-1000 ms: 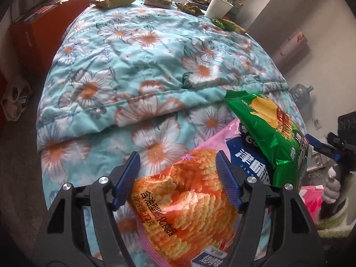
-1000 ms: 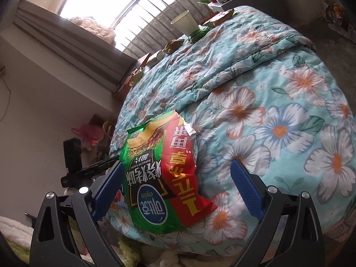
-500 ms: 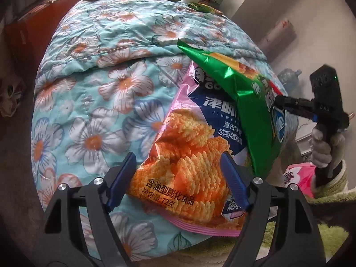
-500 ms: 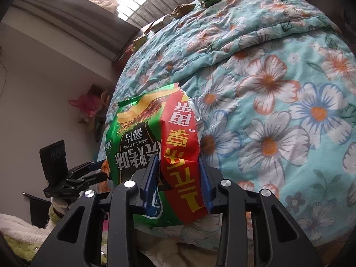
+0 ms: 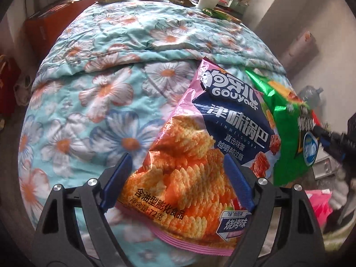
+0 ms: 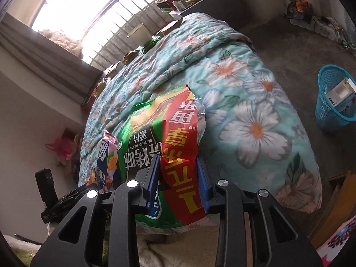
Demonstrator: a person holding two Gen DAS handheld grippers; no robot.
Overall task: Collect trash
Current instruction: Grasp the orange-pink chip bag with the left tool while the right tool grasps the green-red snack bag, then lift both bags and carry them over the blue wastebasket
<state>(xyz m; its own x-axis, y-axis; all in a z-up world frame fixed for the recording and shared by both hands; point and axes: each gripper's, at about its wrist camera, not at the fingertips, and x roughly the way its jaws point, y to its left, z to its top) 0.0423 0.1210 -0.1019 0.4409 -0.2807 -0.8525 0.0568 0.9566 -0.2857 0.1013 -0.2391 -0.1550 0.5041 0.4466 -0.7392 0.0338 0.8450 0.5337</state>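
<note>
bed covered by a teal floral quilt [image 6: 255, 102], white and orange flowers, a stitched fold across its middle. barred window [image 6: 106, 22] behind the far end, bright daylight coming in, sill [image 6: 44, 51] below it with something fluffy on top. walls pale and plain. floor [image 6: 289, 51] grey, dull, cluttered in the far corner. blue plastic basket [image 6: 331, 109] stands on the floor beside the bed. orange cardboard box [image 5: 55, 17] along the bed's other side. cluttered side table [image 5: 227, 2] past the far end of the bed. pale fluffy rug [image 6: 155, 251] at the near foot.
</note>
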